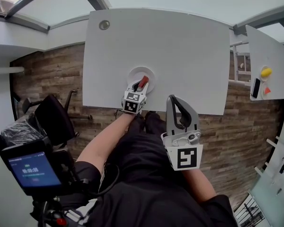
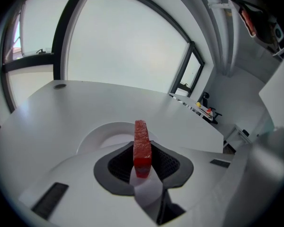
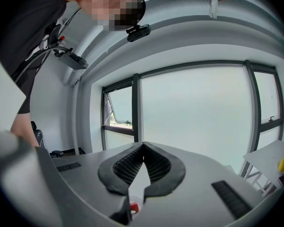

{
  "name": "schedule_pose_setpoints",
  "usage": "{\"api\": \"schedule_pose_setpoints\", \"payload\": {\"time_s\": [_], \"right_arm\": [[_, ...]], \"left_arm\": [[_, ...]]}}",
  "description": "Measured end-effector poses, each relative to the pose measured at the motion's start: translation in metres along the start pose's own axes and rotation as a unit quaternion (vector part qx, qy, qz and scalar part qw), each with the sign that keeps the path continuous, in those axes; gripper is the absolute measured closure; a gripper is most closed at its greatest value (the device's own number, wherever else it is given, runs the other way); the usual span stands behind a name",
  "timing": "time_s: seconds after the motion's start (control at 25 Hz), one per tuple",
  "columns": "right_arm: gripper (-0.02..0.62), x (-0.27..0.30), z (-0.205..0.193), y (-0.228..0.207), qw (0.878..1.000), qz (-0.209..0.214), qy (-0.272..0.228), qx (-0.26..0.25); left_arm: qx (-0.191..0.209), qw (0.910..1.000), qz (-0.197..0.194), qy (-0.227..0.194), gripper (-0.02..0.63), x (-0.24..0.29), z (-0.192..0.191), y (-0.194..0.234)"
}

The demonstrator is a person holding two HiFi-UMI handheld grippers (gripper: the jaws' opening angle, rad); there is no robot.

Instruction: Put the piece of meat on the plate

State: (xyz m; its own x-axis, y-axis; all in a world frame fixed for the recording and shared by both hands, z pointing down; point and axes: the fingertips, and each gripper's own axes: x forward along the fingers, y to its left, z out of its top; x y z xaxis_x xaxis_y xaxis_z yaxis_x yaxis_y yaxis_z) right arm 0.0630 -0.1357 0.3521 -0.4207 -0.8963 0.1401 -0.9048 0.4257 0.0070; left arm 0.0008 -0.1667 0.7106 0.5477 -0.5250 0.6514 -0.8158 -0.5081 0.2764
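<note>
A red piece of meat (image 2: 142, 145) stands upright between the pads of my left gripper (image 2: 142, 161), which is shut on it. In the head view that left gripper (image 1: 141, 86) holds the meat (image 1: 143, 82) over the white round plate (image 1: 135, 74) near the front edge of the white table (image 1: 180, 46). The plate (image 2: 104, 134) shows just beyond the jaws in the left gripper view. My right gripper (image 1: 176, 101) hangs off the table's front edge, to the right of the plate. Its tips (image 3: 143, 146) meet with nothing between them.
A round grommet (image 1: 104, 25) sits in the table's far left corner. A second table (image 1: 265, 60) at the right carries a yellow object (image 1: 266, 72), an orange piece and a dark phone. A black chair (image 1: 54, 117) stands on the floor at the left.
</note>
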Motion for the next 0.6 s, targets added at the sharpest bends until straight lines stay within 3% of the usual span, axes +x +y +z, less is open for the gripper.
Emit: {"api": "schedule_pose_setpoints", "payload": {"time_s": [0.28, 0.6], "right_arm": [[0.591, -0.0012, -0.0010, -0.0003, 1.000, -0.005, 0.000, 0.003], [0.591, -0.0032, 0.0015, -0.0024, 1.000, -0.013, -0.012, -0.006]], "left_arm": [[0.011, 0.9998, 0.015, -0.005, 0.509, 0.0002, 0.0050, 0.0045], [0.056, 0.9981, 0.025, 0.006, 0.482, 0.0015, -0.0017, 0.0053]]}}
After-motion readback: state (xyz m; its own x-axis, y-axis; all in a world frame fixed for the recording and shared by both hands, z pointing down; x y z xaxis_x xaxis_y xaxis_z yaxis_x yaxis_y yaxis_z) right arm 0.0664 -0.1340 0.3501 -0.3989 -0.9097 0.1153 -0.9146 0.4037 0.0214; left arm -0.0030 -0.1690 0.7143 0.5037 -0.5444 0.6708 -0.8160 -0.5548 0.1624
